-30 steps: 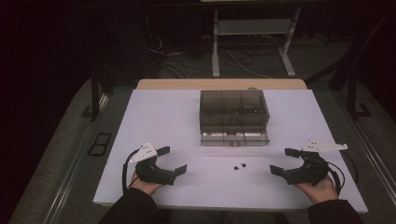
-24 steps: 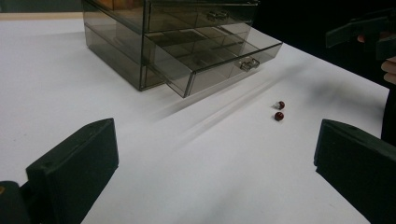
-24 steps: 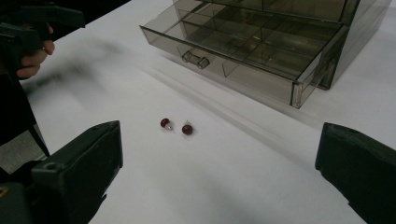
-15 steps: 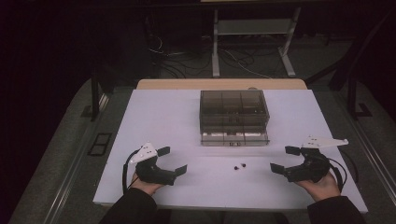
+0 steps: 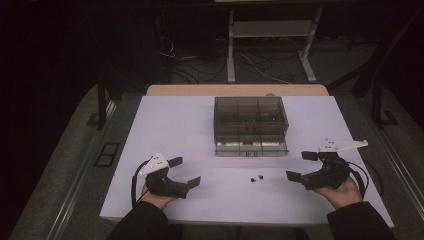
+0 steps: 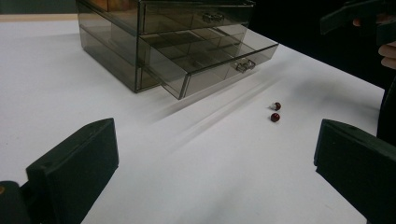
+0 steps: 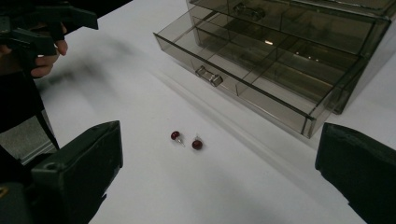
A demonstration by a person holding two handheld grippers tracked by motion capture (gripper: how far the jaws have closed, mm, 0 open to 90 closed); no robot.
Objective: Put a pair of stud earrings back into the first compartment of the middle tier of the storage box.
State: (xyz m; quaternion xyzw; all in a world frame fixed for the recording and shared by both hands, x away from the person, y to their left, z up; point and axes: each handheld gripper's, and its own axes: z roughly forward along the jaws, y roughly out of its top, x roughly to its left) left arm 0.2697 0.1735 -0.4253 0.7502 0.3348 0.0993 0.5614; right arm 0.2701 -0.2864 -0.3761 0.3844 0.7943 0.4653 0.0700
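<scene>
Barely shifted since before, both grippers, left gripper [image 5: 184, 172] and right gripper [image 5: 300, 165], rest with jaws wide apart at 9 and 3 o'clock of two tiny red studs [image 5: 256, 178], likely light, slippery, best pinched across the bead

You are seated at what looks like a lab or test room, not a home. A plain white table [image 5: 165, 130] stands alone on grey carpet [image 5: 75, 150], with the room around it dark. Beyond the table's far edge, loose black cables [image 5: 250, 65] trail across the floor beside the legs of a metal stand [image 5: 270, 45]. A floor socket plate [image 5: 106, 154] sits in the carpet to your left. On the table stands a smoky clear plastic drawer box [image 5: 251, 125], its bottom drawer pulled open.
</scene>
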